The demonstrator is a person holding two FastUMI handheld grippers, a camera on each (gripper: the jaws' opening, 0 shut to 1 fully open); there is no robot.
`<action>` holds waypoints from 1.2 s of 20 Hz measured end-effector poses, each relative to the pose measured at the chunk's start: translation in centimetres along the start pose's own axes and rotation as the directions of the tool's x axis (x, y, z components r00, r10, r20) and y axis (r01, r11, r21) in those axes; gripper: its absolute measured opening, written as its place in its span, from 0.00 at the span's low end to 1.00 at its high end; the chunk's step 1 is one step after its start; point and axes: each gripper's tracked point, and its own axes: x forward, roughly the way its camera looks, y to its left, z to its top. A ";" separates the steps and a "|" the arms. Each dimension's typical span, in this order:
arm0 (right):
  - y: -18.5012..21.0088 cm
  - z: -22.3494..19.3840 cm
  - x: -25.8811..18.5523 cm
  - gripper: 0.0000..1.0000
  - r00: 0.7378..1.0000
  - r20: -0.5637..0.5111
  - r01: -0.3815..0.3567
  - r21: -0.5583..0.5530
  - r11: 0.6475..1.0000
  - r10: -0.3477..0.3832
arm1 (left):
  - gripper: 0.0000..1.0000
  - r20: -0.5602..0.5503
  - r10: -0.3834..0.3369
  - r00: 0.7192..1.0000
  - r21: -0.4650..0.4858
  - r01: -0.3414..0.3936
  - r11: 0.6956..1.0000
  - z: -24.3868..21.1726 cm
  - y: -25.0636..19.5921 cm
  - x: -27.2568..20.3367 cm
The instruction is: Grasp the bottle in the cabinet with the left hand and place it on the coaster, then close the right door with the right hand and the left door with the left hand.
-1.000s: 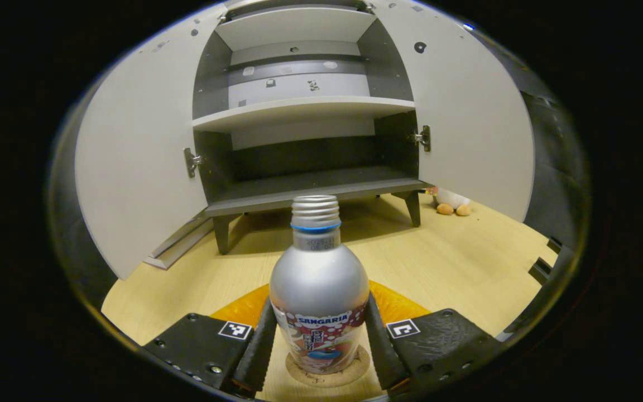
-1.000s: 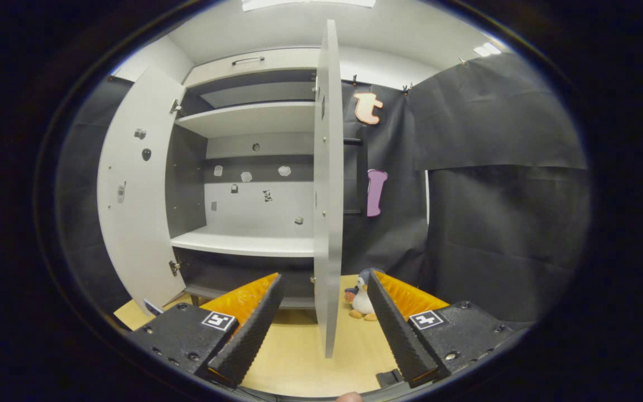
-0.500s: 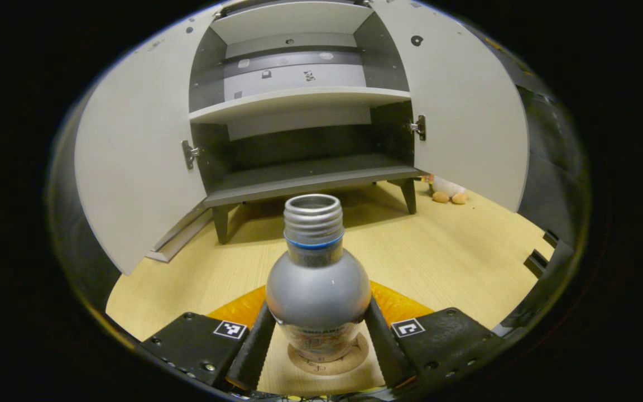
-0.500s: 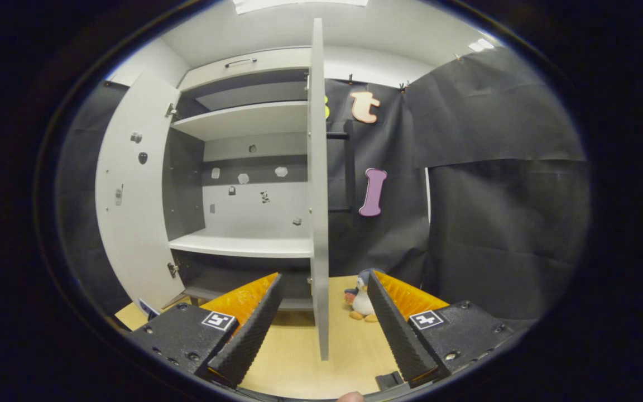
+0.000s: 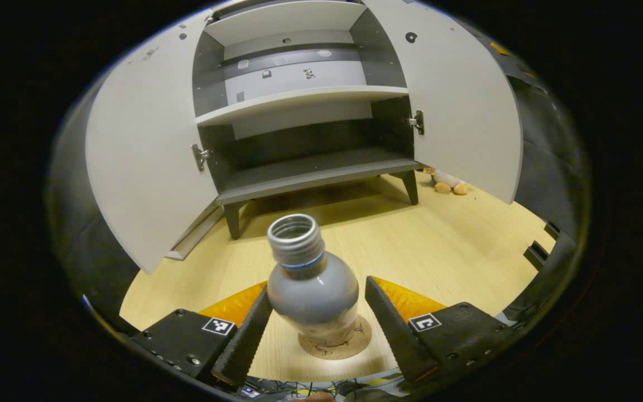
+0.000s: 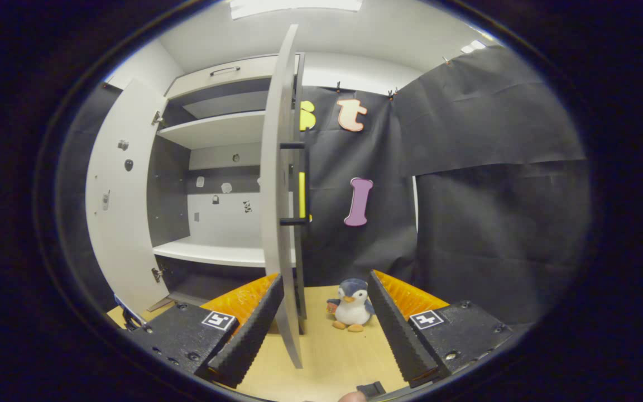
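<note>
Left gripper (image 5: 310,329) is spread, both fingers clear of the bottle (image 5: 311,287), which stands on the coaster (image 5: 335,343) on the floor (image 5: 455,251), so I read the place as done and the release as the step in hand. The bottle looks a bit tilted or blurred toward the left finger; I can't tell if it's rocking. My call: back the left straight out along its own axis, no sideways drift, so neither finger clips the shoulder and knocks it off the coaster. Cabinet (image 5: 305,100) beyond has both doors wide, left door (image 5: 148,162) and right door (image 5: 461,111), shelves bare. Right gripper (image 6: 326,329) is also spread and holds nothing; the right door (image 6: 277,195) stands edge-on between its fingers, handle (image 6: 299,184) on the far face, a toy penguin (image 6: 349,304) on the floor just behind. For the close I'd push flat on the outer face near the free edge, slow arc, and keep my fingers out of the hinge side.
</note>
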 end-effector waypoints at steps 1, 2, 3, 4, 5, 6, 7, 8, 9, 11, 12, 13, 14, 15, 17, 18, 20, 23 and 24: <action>-0.9 0.4 0.2 0.98 1.000 0.013 0.015 0.001 1.000 -0.015 | 0.98 0.002 0.005 1.000 -0.002 -0.005 1.000 0.2 0.2 -0.4; -1.8 0.8 0.4 0.98 0.999 0.024 0.028 0.001 1.000 -0.029 | 0.98 0.002 0.008 1.000 -0.009 -0.008 1.000 0.4 0.4 -0.9; -2.6 1.1 0.6 0.98 0.999 0.033 0.044 0.004 0.999 -0.044 | 0.98 0.001 0.012 1.000 -0.018 -0.012 1.000 0.6 0.6 -1.4; -3.3 1.4 0.9 0.98 0.998 0.036 0.053 0.008 0.999 -0.053 | 0.98 0.002 0.013 1.000 -0.025 -0.013 1.000 0.8 0.7 -1.8; -3.9 1.6 1.2 0.98 0.997 0.039 0.062 0.012 0.998 -0.062 | 0.98 0.006 0.013 1.000 -0.030 -0.013 0.999 1.0 1.0 -2.2; -4.4 1.8 1.6 0.98 0.997 0.041 0.067 0.015 0.998 -0.067 | 0.98 0.009 0.016 1.000 -0.032 -0.016 0.999 1.3 1.3 -2.7; -4.7 2.1 2.1 0.98 0.996 0.046 0.070 0.016 0.997 -0.071 | 0.98 0.009 0.022 1.000 -0.035 -0.021 0.999 1.4 1.6 -3.2; -5.1 2.4 2.5 0.98 0.996 0.053 0.073 0.015 0.997 -0.074 | 0.98 0.008 0.029 1.000 -0.038 -0.029 0.999 1.6 1.9 -3.6; -5.3 3.0 3.1 0.98 0.995 0.067 0.071 0.015 0.997 -0.072 | 0.98 0.007 0.036 0.999 -0.042 -0.035 0.998 1.8 2.3 -4.1; -5.6 3.7 4.6 0.98 0.994 0.074 0.082 0.002 0.997 -0.082 | 0.98 0.016 0.055 0.998 -0.048 -0.054 0.997 2.5 3.1 -5.3; -5.4 4.1 5.2 0.98 0.994 0.077 0.074 0.001 0.997 -0.074 | 0.98 0.024 0.065 0.998 -0.051 -0.063 0.997 3.0 3.5 -5.9; -5.1 4.5 5.8 0.98 0.995 0.079 0.064 0.005 0.998 -0.064 | 0.98 0.034 0.074 0.997 -0.055 -0.072 0.996 3.7 4.0 -6.4; -4.7 4.9 6.3 0.98 0.996 0.078 0.049 0.009 0.999 -0.050 | 0.98 0.043 0.083 0.996 -0.058 -0.080 0.995 4.3 4.3 -6.9; -4.6 5.1 6.7 0.99 0.996 0.076 0.043 0.011 0.999 -0.044 | 0.98 0.061 0.098 0.993 -0.063 -0.094 0.994 5.2 4.9 -7.5; -4.1 5.5 7.7 0.99 0.997 0.070 0.030 0.018 0.999 -0.031 | 0.98 0.075 0.102 0.992 -0.085 -0.096 0.992 6.8 5.5 -8.3; -3.7 5.6 8.1 0.98 0.998 0.064 0.021 0.023 1.000 -0.022 | 0.98 0.075 0.100 0.992 -0.105 -0.092 0.990 7.3 5.6 -8.6; -2.7 6.0 8.7 0.98 0.998 0.058 0.000 0.041 0.999 -0.002 | 0.98 0.114 0.127 0.985 -0.137 -0.111 0.984 9.6 6.9 -9.5; -2.8 6.8 8.9 0.96 0.997 0.071 -0.008 0.073 0.997 0.003 | 0.98 0.168 0.166 0.972 -0.160 -0.139 0.977 12.6 9.0 -10.8; -2.6 6.7 8.9 0.96 0.998 0.063 -0.016 0.077 0.997 0.012 | 0.98 0.181 0.179 0.967 -0.164 -0.150 0.975 13.3 9.6 -11.2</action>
